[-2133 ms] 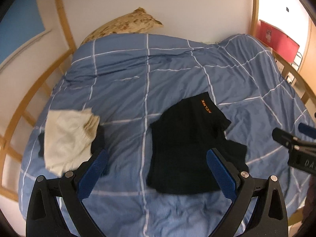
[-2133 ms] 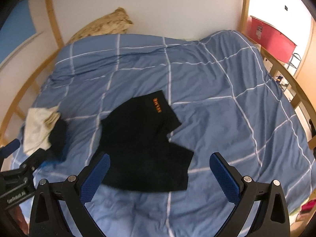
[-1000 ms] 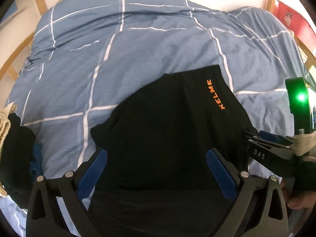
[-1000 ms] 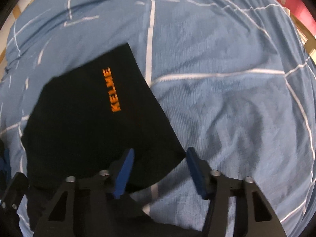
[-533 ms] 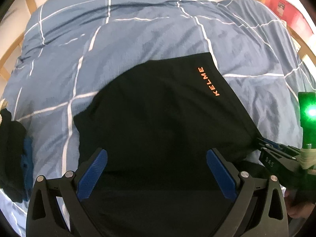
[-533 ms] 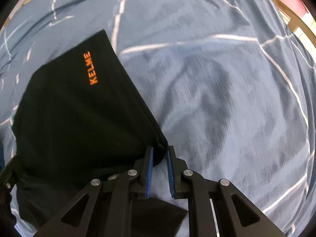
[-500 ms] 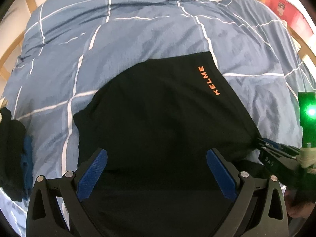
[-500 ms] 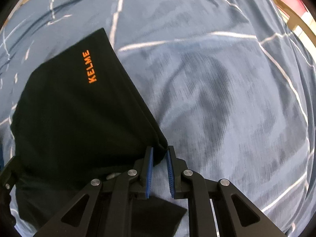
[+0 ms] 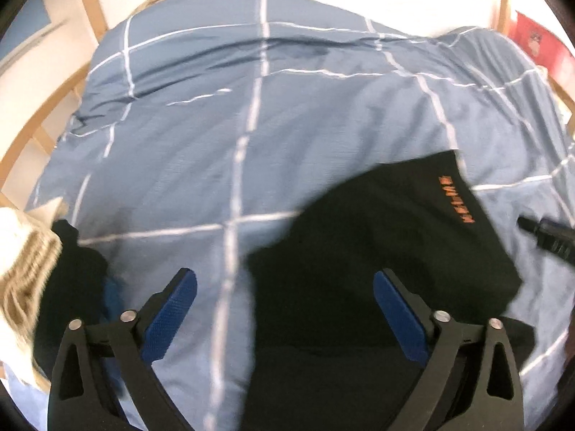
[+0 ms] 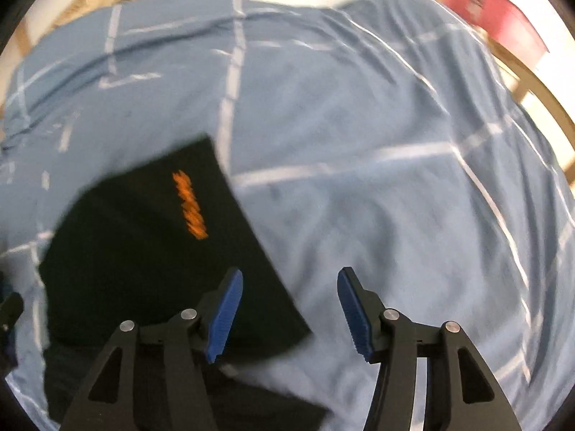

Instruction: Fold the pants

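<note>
Both of your tongs stand spread and hold nothing: the left tongs point(image 9: 284, 309) gape wide, the right tongs point(image 10: 289, 314) part less widely. Your black pants point(image 9: 377, 251) lie folded on the blue checked bed cover point(image 9: 251, 107), orange lettering point(image 10: 190, 208) up. Cream and dark clothes point(image 9: 32, 262) sit at your far left.

Motion blur smears the orange lettering point(image 10: 190, 205) on the black pants point(image 10: 151, 251) beyond reading. The pants' near end runs off the bottom edge behind the right gripper point(image 10: 289, 314).
</note>
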`<control>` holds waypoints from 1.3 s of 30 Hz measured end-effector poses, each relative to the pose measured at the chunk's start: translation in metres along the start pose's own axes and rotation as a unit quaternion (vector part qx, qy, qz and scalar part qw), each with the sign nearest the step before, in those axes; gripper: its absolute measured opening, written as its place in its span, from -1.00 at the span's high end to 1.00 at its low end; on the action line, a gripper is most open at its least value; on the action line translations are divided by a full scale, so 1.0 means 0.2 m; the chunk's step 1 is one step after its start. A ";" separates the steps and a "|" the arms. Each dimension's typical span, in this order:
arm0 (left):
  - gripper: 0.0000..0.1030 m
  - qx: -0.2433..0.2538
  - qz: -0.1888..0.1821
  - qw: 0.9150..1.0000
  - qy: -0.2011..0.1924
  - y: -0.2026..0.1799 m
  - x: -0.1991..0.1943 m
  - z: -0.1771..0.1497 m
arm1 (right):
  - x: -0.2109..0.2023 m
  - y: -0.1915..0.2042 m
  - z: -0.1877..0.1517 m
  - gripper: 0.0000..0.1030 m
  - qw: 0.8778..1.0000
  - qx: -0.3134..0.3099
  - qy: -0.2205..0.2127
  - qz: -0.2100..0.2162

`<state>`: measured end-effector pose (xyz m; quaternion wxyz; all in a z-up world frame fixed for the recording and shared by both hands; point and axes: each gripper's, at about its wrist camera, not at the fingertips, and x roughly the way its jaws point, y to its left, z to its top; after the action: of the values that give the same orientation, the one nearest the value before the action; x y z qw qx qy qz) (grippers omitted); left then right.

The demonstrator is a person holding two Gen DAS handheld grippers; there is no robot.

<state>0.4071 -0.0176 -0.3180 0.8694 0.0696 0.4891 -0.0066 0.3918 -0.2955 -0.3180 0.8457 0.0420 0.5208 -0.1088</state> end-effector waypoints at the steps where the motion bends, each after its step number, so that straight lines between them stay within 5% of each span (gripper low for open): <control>1: -0.77 -0.003 0.003 1.000 0.002 0.03 0.02 0.01 | 0.02 0.03 0.08 -0.07 1.000 -0.008 -0.006 0.013; 10: -0.37 -0.067 -0.022 0.996 0.052 0.18 0.27 0.04 | 0.31 0.31 0.53 -0.07 0.998 -0.047 -0.017 0.033; 14: -0.32 -0.131 -0.057 0.987 0.074 0.24 0.37 0.04 | 0.40 0.33 0.58 -0.07 0.999 -0.016 -0.006 0.042; 20: -0.02 -0.151 -0.081 0.979 0.110 0.24 0.50 0.02 | 0.50 0.34 0.58 -0.07 0.999 -0.015 -0.002 0.040; 22: 0.34 -0.153 -0.099 0.977 0.115 0.22 0.52 0.01 | 0.53 0.34 0.58 -0.07 0.999 -0.019 0.004 0.042; 28: 0.35 -0.146 -0.062 0.984 0.075 0.22 0.39 0.06 | 0.60 0.32 0.59 0.04 0.998 -0.016 0.026 0.058; 30: 0.35 -0.147 -0.041 0.987 0.056 0.23 0.35 0.07 | 0.61 0.34 0.59 0.76 0.997 -0.031 0.027 0.059; 36: 0.33 -0.143 -0.012 0.987 0.077 0.27 0.44 0.07 | 0.57 0.37 0.57 0.90 0.998 -0.059 -0.007 -0.011; 39: 0.07 -0.104 0.010 0.992 0.077 0.23 0.41 0.09 | 0.55 0.32 0.56 0.75 0.999 -0.043 -0.011 -0.030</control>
<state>0.4691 0.0297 -0.3726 0.8319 -0.0160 0.5516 0.0585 0.5522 -0.2689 -0.3681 0.8488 -0.0114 0.5167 -0.1117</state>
